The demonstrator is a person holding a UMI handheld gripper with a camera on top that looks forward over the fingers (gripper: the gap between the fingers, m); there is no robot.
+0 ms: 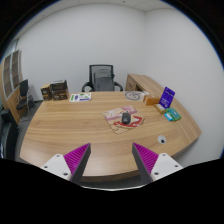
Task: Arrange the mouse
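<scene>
My claw (111,160) was spread wide and held nothing, its purple pads (78,157) raised above the near edge of the smooth wood-grain worktop (70,125). The mouse (126,118), a small dark rounded shape as far as I could tell, lay well beyond the fingers on a flat pinkish mat (124,118). I judged it light, rigid and smooth-shelled; grip across its two flanks.

Single gripper-mounted wide-angle view, aimed forward along the fingers (74,160), held high and back from the table (70,125).
</scene>
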